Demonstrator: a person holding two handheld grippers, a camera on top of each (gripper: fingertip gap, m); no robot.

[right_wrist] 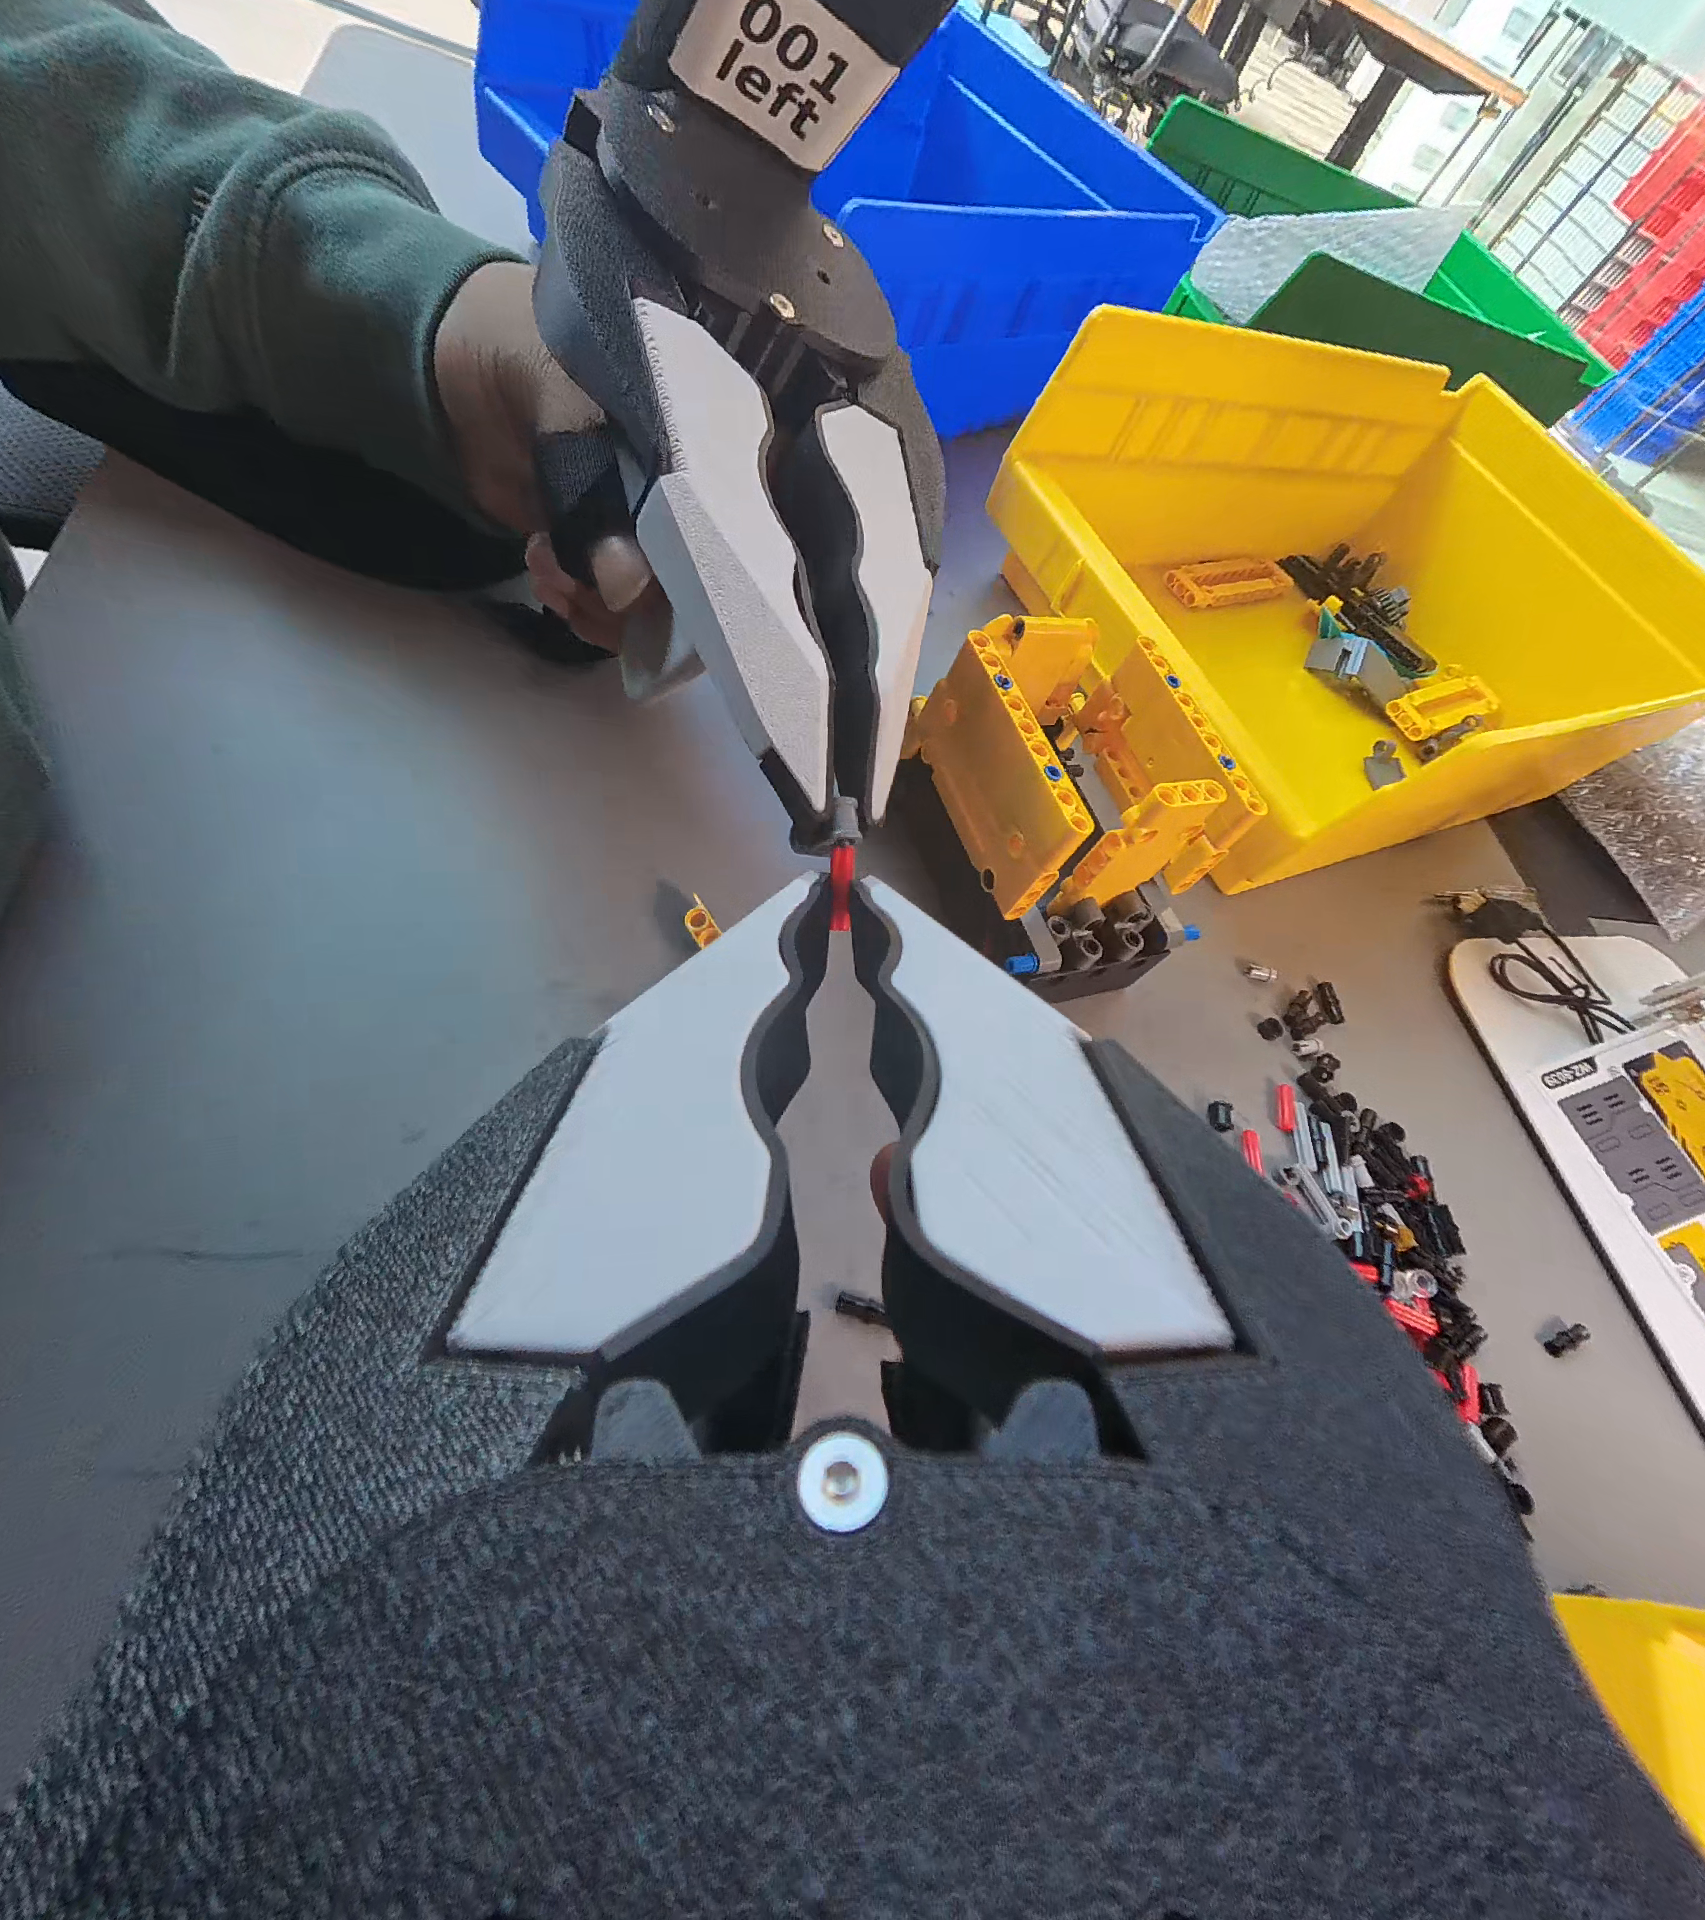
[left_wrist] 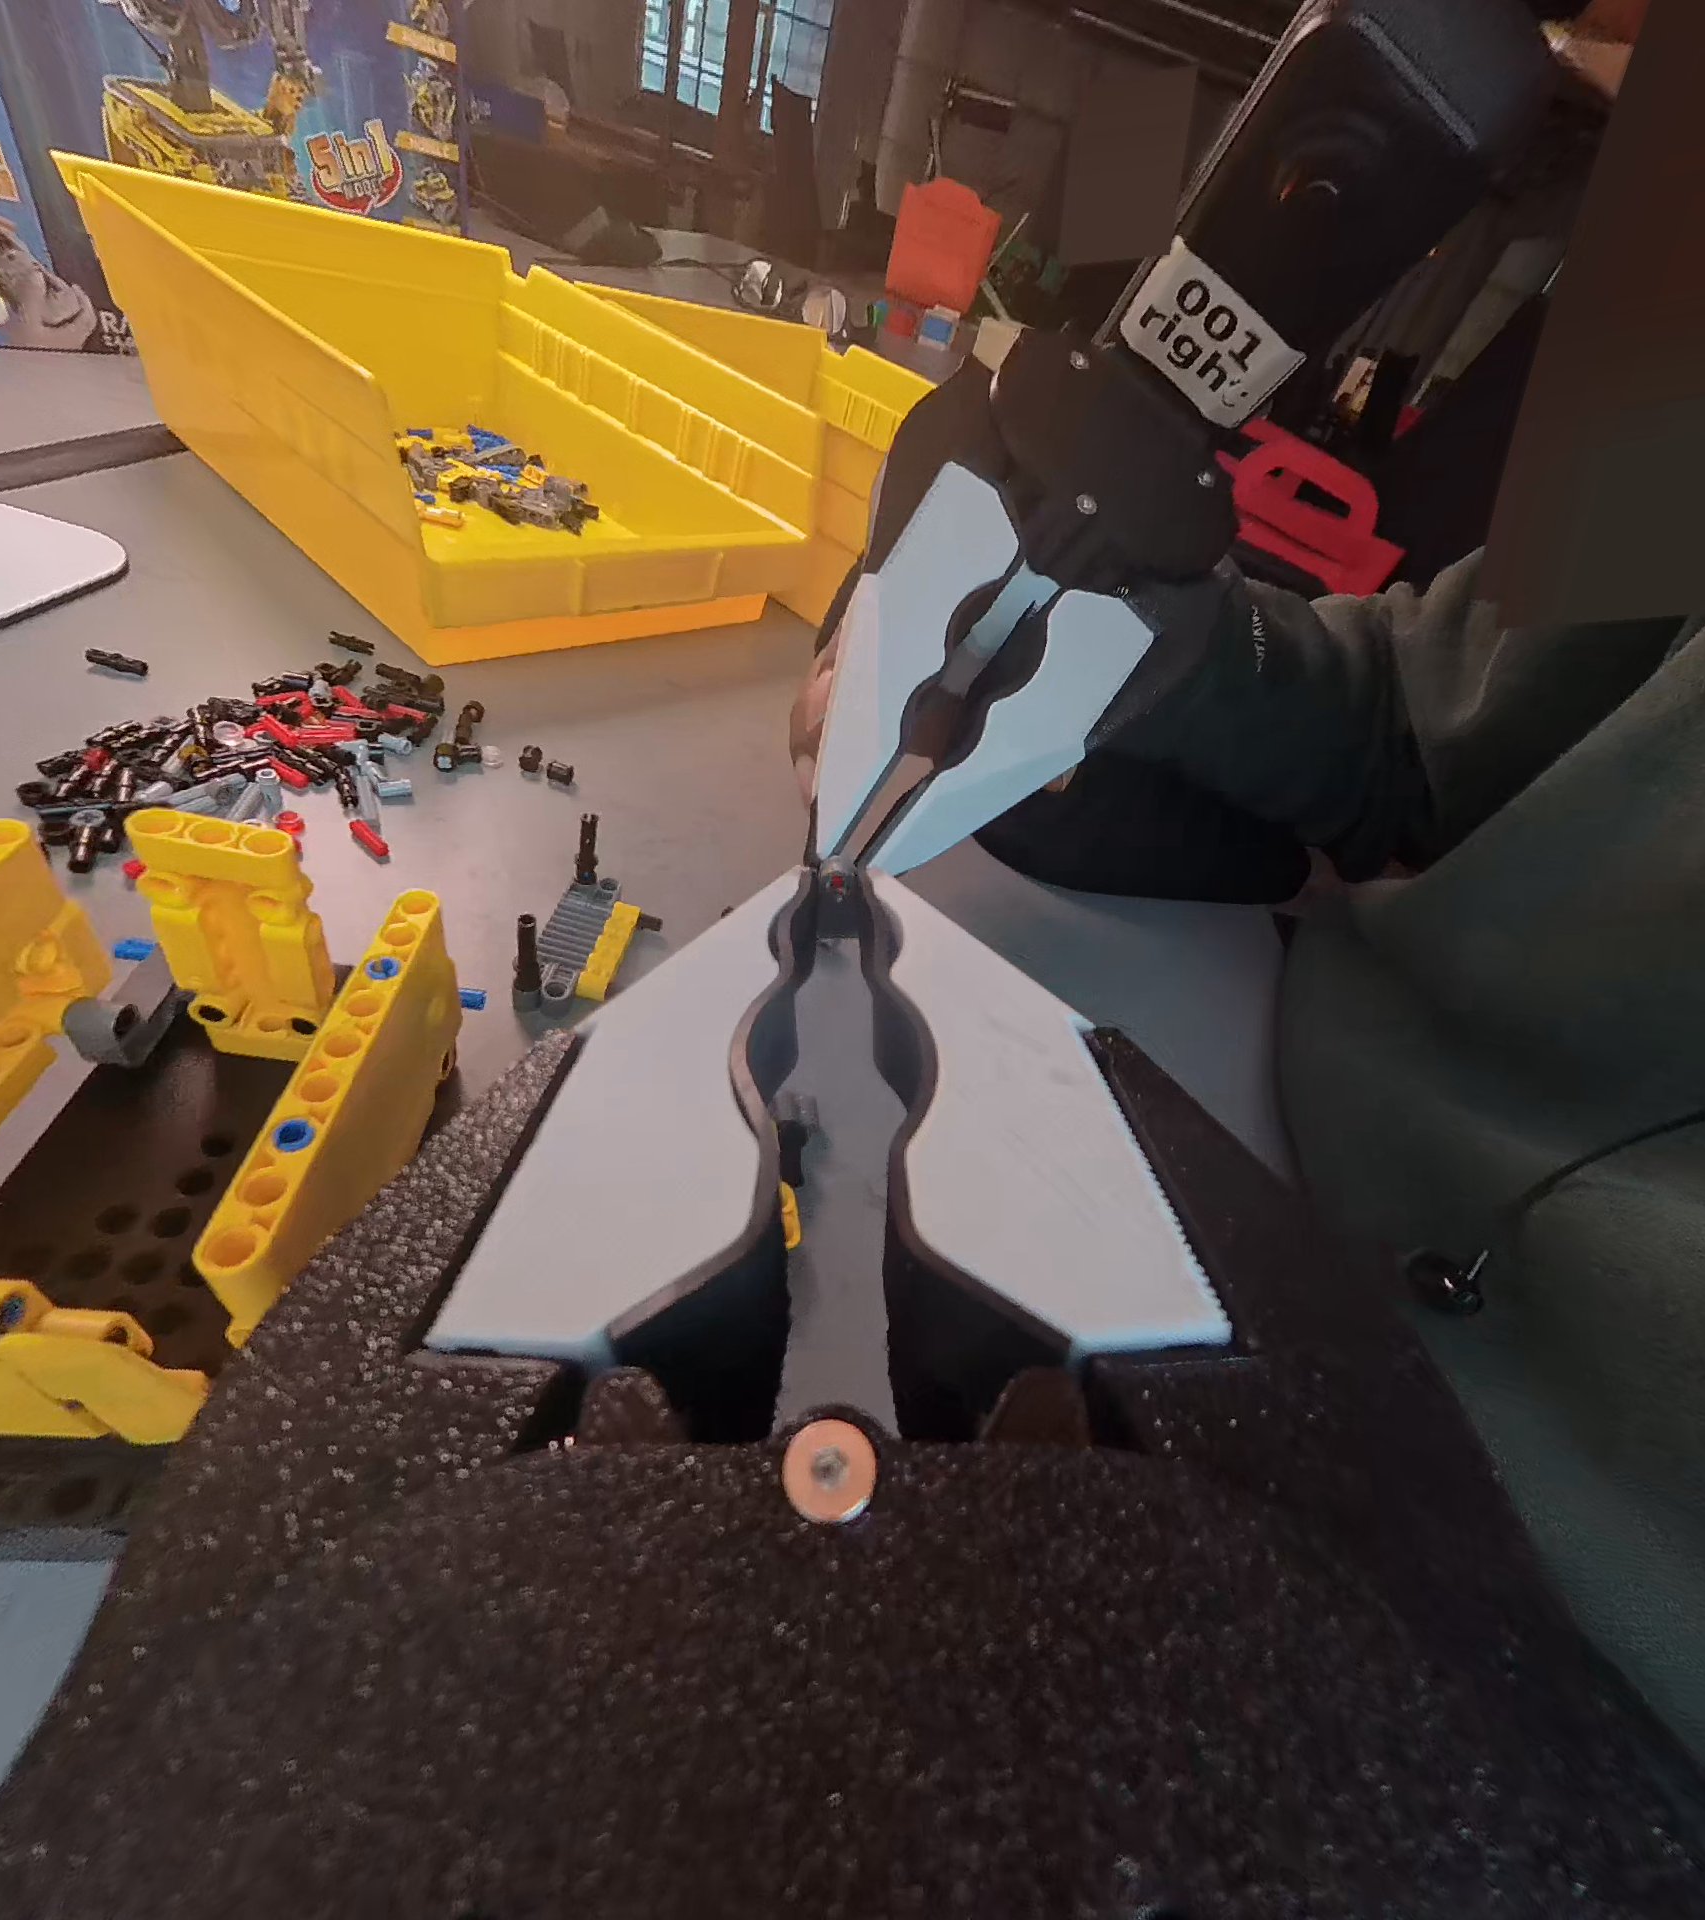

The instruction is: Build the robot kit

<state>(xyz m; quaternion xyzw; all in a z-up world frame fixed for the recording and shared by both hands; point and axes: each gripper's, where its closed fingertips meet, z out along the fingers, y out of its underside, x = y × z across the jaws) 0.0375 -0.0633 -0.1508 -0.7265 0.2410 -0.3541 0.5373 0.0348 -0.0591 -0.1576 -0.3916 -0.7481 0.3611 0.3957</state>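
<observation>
Hand-held gripper on the right [right_wrist: 840,902] pinches a red pin [right_wrist: 840,883] tip-to-tip against the grey connector [right_wrist: 840,821] clenched in the left hand-held gripper [left_wrist: 835,894], above the tabletop [right_wrist: 360,831].

A grey surface [left_wrist: 682,727] carries everything. On it sit a yellow bin [left_wrist: 474,416] holding small parts, a loose heap of black, red and grey pins [left_wrist: 245,748], a partly built yellow model [left_wrist: 204,1039] on a black perforated base, a small grey-and-yellow piece [left_wrist: 583,940], and a white instruction sheet [right_wrist: 1679,1195]. Blue bins [right_wrist: 993,208] and green bins [right_wrist: 1388,301] stand farther back.
</observation>
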